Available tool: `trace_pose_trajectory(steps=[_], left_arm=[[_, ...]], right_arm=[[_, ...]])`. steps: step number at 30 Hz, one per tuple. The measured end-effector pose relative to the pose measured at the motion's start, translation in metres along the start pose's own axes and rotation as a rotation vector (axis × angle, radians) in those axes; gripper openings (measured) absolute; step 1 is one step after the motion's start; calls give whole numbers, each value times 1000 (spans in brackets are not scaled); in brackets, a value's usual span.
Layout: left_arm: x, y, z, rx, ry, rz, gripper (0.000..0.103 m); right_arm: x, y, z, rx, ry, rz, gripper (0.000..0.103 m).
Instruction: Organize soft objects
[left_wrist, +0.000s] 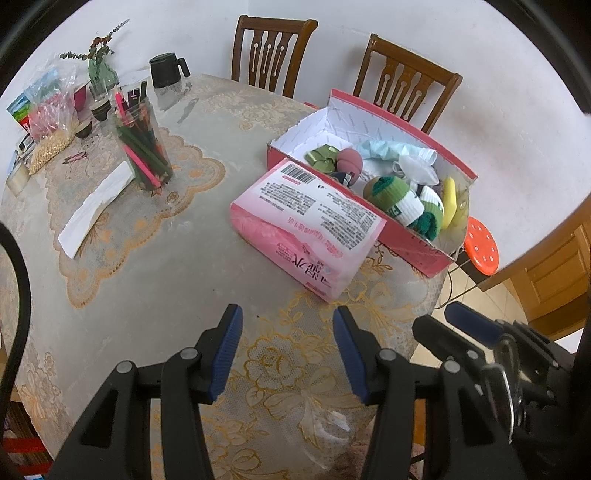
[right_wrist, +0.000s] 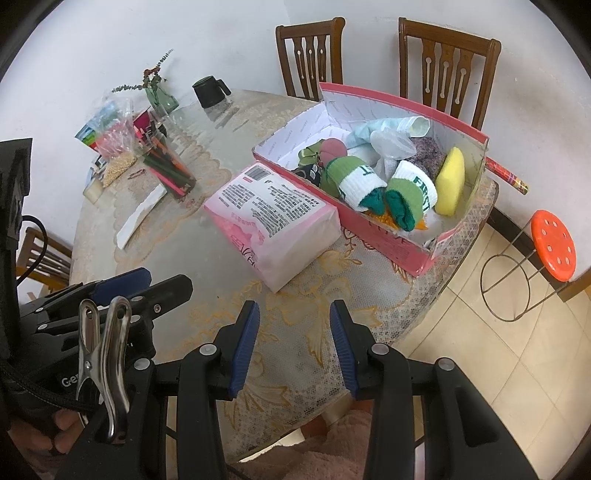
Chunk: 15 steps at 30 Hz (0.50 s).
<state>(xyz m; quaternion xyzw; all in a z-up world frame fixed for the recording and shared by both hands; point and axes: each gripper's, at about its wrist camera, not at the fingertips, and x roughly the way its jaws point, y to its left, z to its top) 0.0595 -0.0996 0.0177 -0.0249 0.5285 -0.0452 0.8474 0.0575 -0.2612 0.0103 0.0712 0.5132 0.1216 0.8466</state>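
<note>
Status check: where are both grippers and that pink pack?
Left gripper and right gripper open, empty, over the table. Pink pack outside, against the pink box. Path clear.

- Left wrist view: looks down steeply along its own left gripper from above the near edge of the round table, facing the wall and chairs.
- Right wrist view: set just to the right, same downward tilt, over its right gripper; more floor shows.
- Shared: pink box, pink pack, pencil jar.
- Each view catches the other gripper at its edge.
</note>
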Motion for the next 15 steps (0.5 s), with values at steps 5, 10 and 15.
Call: trace_pose_trajectory(steps=[5, 10, 15], left_arm=[[-1, 4, 0, -25, -2, -7, 53], [-7, 16, -2, -55, -18, -2, 53], [-17, 43, -10, -113, -40, 17, 54]], right_arm=[[1, 3, 3, -15, 0, -4, 41], [2, 13, 6, -43, -2, -3, 41], [7, 34, 8, -96, 5, 17, 41]])
